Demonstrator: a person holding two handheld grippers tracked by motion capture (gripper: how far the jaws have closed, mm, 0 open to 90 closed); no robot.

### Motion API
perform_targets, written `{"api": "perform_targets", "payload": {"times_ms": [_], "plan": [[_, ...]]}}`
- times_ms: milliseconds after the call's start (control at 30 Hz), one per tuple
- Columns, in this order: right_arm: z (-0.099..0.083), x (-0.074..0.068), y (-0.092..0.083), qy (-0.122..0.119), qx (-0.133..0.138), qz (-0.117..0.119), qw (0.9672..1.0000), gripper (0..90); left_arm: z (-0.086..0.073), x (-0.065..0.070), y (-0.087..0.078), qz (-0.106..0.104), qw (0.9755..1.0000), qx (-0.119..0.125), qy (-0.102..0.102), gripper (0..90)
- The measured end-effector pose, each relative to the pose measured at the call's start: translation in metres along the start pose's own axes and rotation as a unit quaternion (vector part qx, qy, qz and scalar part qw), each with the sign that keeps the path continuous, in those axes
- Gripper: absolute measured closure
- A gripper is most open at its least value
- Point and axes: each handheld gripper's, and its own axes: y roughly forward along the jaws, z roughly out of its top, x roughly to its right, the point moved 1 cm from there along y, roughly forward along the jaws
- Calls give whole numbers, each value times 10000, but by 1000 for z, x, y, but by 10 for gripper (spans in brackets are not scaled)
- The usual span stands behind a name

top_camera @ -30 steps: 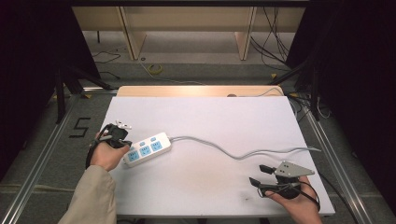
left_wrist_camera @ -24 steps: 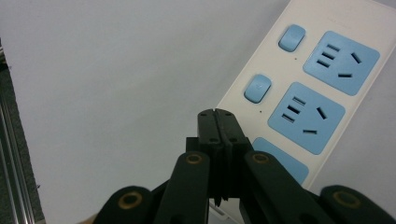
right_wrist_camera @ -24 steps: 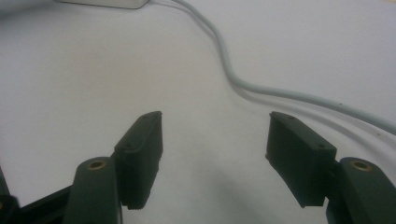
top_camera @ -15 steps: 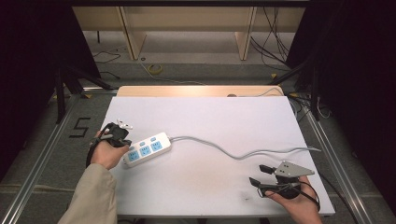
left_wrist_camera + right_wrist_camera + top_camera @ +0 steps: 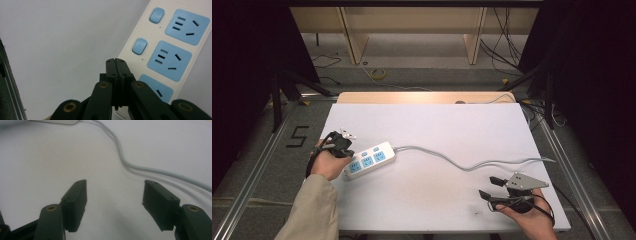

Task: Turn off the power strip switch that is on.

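We see a white tabletop (image 5: pixel 437 125) carrying a white power strip (image 5: pixel 369 159) with blue sockets near its left edge. Its grey cord (image 5: pixel 472 165) snakes across the surface toward the right edge, lying flat.

left gripper (image 5: pixel 116 62): black jaws, flat linkage arms with brass-coloured pivot pins, small screws near the tips | right gripper (image 5: pixel 115 202): black rectangular pads, same brass-pinned black links, grey three-cornered plate (image 5: pixel 526 181) on top, black cable looping behind | left arm: beige sleeve (image 5: pixel 312 210) | right arm: bare
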Motion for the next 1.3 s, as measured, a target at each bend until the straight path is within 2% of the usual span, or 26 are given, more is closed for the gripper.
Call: {"api": "perform_targets", "payload": {"times_ms": [600,1300], "plan": [[0,0,0,4,2,1,10000,370,1,2,3,-82,9997,-56,211,900],[0,0,0,2,0,10,10000,369,1,3,6,-147,9995,-156,217,900]]}}
